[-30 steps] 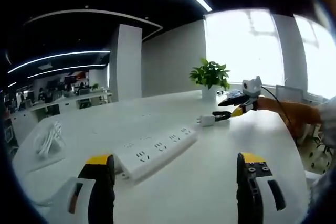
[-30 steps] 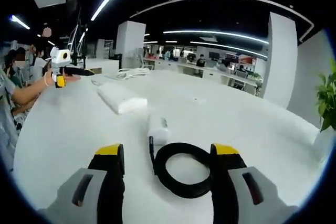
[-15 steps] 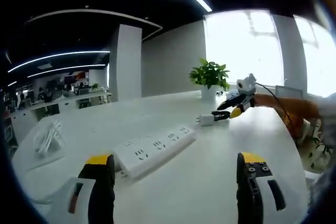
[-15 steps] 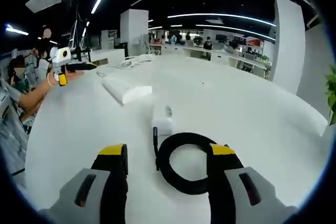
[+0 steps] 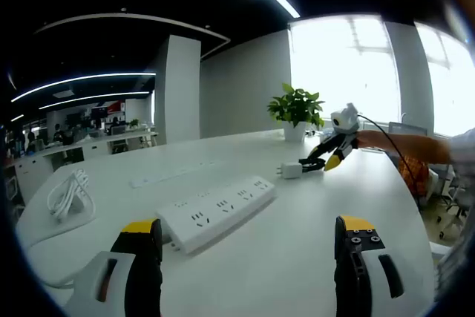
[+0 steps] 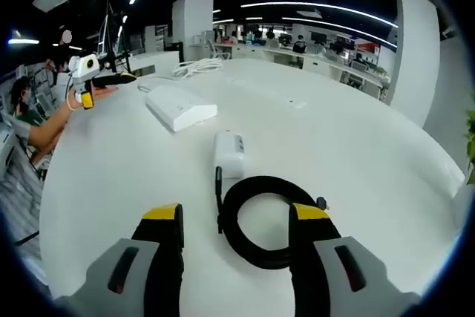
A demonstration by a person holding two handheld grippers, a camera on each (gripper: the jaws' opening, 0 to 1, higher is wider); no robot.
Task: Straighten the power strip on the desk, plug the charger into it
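A white power strip (image 5: pixel 215 209) lies at a slant on the white desk (image 5: pixel 297 243), just ahead of my left gripper (image 5: pixel 249 269), which is open and holds nothing. Farther off, a white charger (image 5: pixel 292 171) lies with its black coiled cable (image 5: pixel 312 162). My right gripper (image 5: pixel 320 162) hovers over that cable. In the right gripper view the charger (image 6: pixel 228 154) lies straight ahead. My right gripper (image 6: pixel 236 246) is open, its jaws on either side of the black cable coil (image 6: pixel 263 217). The power strip (image 6: pixel 180 107) and my left gripper (image 6: pixel 119 77) sit farther back on the left.
A potted plant (image 5: pixel 297 108) stands at the desk's far side by the window. A coil of white cable (image 5: pixel 68 197) lies at the left, and a thin flat white strip (image 5: pixel 167 176) beyond the power strip. A person's forearm (image 5: pixel 404 146) reaches in from the right.
The right gripper has tipped downward and come nearer to the charger and cable coil, which now sit larger and lower between its jaws. The left gripper has stayed put.
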